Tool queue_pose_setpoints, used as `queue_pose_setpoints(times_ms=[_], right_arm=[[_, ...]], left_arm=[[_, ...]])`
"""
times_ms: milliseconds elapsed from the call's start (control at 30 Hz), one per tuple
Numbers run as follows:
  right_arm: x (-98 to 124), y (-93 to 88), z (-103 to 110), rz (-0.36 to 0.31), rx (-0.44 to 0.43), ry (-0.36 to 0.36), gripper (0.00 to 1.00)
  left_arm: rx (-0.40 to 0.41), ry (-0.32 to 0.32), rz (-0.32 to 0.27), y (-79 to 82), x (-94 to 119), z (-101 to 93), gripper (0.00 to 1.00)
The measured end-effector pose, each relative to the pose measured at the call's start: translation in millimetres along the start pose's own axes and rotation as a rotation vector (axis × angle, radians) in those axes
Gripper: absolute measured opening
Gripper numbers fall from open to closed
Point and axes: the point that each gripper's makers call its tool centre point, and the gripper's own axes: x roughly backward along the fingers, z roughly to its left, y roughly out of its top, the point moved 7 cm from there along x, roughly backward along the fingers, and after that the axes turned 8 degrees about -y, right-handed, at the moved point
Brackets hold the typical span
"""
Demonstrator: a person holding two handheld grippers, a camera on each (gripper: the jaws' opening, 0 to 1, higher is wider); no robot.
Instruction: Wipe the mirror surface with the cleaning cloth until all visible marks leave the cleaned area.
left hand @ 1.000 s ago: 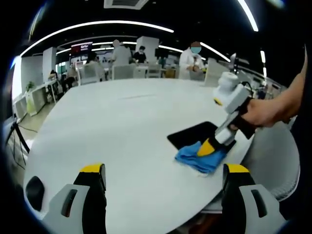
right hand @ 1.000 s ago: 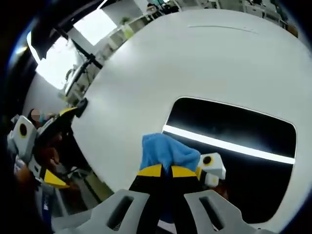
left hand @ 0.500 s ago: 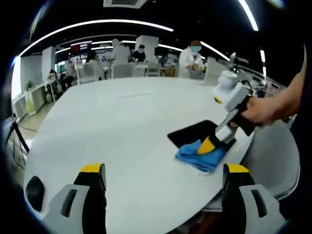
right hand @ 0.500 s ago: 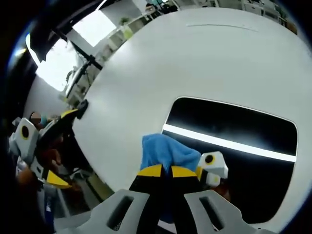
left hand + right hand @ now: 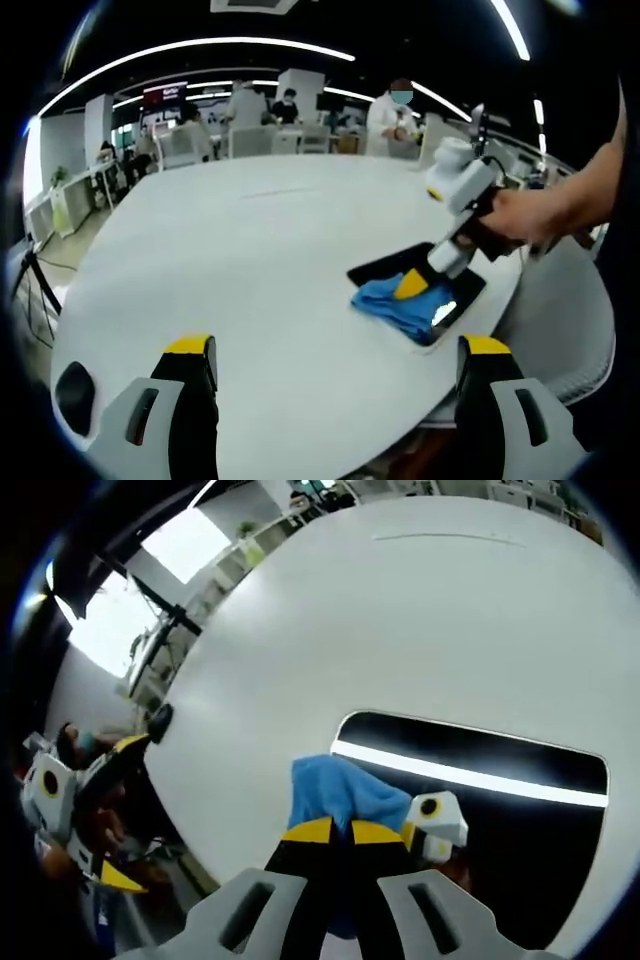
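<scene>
Room: open office hall with curved ceiling light strips; several people stand or sit at desks at the far side in the left gripper view.
Table (image 5: 250, 260): large, round, white; carries the mirror and the cloth near its right edge as seen in the left gripper view.
Mirror (image 5: 520, 755): flat dark rectangle with rounded corners, lying on the table; reflects a bright ceiling strip across its length and, just right of the cloth, a small white box with a lens. In the left gripper view it lies at (image 5: 385, 268), partly under the cloth.
Cleaning cloth (image 5: 340, 790): blue, bunched; rests on the near-left corner of the mirror and spills over its edge onto the table. Also at (image 5: 385, 300).
Right gripper (image 5: 340, 830): yellow-tipped jaws closed together, pinching the cloth and pressing it down on the mirror. Seen from the left gripper view at (image 5: 410, 288), slanting down to the cloth.
Hand (image 5: 525, 215): grips the right gripper's handle, forearm entering from the right.
Left gripper (image 5: 335, 345): jaws spread wide, holding nothing, above the near part of the table, well apart from the mirror. Also visible at the far left of the right gripper view (image 5: 125, 745).
</scene>
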Motion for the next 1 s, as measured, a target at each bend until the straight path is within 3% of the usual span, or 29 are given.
queue_pose_setpoints(times_ms=[567,1000], right_arm=[[-19,48.0,-9,-0.007,0.044,-0.037,0.0],[-20,53.1,-10,-0.029,0.068,-0.032,0.0]], left_arm=[[0.005,-0.007,0.006,-2.5,-5,-1.0,1.0],[0.015,-0.001,0.003,-3.8,-5,-3.2,1.0]])
